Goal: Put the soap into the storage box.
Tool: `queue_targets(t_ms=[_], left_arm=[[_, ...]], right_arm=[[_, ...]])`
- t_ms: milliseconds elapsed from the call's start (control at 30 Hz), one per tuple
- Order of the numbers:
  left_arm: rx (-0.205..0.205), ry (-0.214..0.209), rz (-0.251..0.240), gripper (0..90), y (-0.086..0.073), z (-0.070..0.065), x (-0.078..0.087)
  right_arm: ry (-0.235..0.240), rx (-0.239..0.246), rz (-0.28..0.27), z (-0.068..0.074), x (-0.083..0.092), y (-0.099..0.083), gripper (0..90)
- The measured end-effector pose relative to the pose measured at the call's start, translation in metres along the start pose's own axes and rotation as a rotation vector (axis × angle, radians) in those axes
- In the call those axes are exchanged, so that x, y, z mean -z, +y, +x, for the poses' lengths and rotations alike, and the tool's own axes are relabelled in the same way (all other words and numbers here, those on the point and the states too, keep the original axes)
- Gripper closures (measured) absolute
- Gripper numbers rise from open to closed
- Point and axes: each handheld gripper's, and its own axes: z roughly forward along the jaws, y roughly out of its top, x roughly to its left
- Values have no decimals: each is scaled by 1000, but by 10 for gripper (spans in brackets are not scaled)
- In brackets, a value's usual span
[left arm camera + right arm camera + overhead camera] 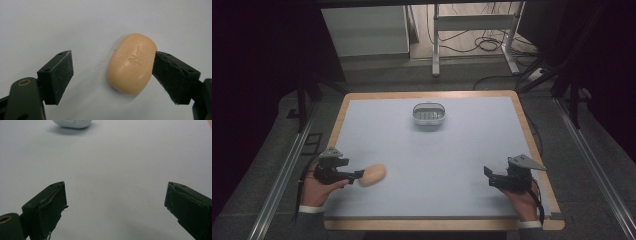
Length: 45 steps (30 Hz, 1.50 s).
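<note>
A peach-coloured oval bar of soap (373, 175) lies on the pale blue mat (437, 155) at the near left. My left gripper (358, 176) points at it from the left, held in a hand. In the left gripper view the soap (131, 67) sits between the spread jaws of that gripper (113, 58). The right-hand pad (170, 75) is at the soap's edge, while the left-hand pad (58, 75) stands well apart from it. My right gripper (487, 176) rests open at the near right, and the gap of that gripper (115, 188) holds nothing.
A small oval metal-and-white soap dish (429, 114) stands at the far middle of the mat; its pale rim (72, 123) shows at the top of the right gripper view. The mat lies on a wooden-edged table (532, 135). Desk legs and cables are beyond it.
</note>
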Motion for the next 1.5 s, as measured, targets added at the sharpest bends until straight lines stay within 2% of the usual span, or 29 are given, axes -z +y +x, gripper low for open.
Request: queue_targets(t_ms=[167,233,333,400,567,700,767,800,933,1033,1267,1500], left_arm=[[3,8,-5,189,0,-1,1],[5,14,-6,188,0,0,1],[-1,18,-14,186,0,-3,2],[-3,19,-15,186,0,-4,2],[-17,43,4,188,0,-12,-1],[-23,57,24,185,1,-12,-3],[-33,57,40,169,3,-13,-3],[-50,48,54,164,6,-15,-3],[-73,41,67,162,13,-18,-3],[-79,34,65,162,16,-18,-3],[-135,12,81,162,28,-20,-1],[-172,15,101,163,38,-24,0]], right_arm=[[4,14,19,-2,-1,-3,53],[20,14,18,-4,0,-3,60],[25,-13,18,-7,4,-4,60],[18,-12,11,-7,6,-3,62],[8,-28,-19,-9,16,-1,70],[7,-22,-19,-12,16,-2,71],[11,-27,-15,-15,14,-3,71],[11,-41,-8,-18,12,-5,71],[14,-51,-4,-20,12,-5,72],[2,-48,0,-20,13,-6,72],[-26,-43,-2,-17,19,-7,74],[-31,-34,10,-14,20,-10,75]])
